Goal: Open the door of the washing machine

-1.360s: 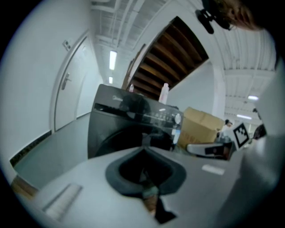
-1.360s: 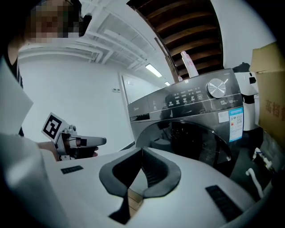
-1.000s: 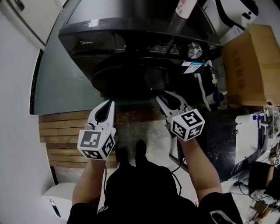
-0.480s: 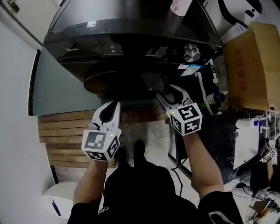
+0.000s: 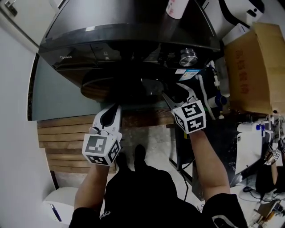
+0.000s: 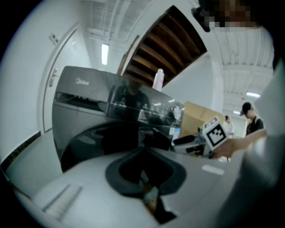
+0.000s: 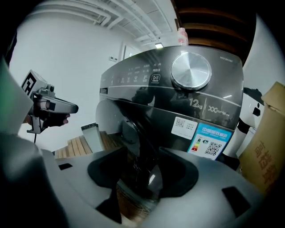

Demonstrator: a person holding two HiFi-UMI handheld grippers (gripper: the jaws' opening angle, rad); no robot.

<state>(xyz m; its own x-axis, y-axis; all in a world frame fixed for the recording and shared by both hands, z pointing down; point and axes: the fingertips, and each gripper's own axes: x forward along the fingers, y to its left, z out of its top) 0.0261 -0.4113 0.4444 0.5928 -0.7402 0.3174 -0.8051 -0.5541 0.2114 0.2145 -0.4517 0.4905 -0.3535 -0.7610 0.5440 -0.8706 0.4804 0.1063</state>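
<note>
- The dark washing machine (image 5: 133, 26) stands in front of the person; its round door (image 5: 118, 84) is low on the front, below and left of the silver knob (image 5: 188, 56).
- The right gripper (image 5: 177, 91) is at the right edge of the door; its jaws have just been opening and now stand spread wide; in the right gripper view the edge of the door is between them, not pinched.
- The left gripper (image 5: 116, 107) hangs just below the door, apart from it; its jaws are pressed together, with nothing between them.
- A cardboard box (image 5: 249, 67) stands to the right of the machine; a bottle (image 5: 175, 8) stands on top of it.
</note>
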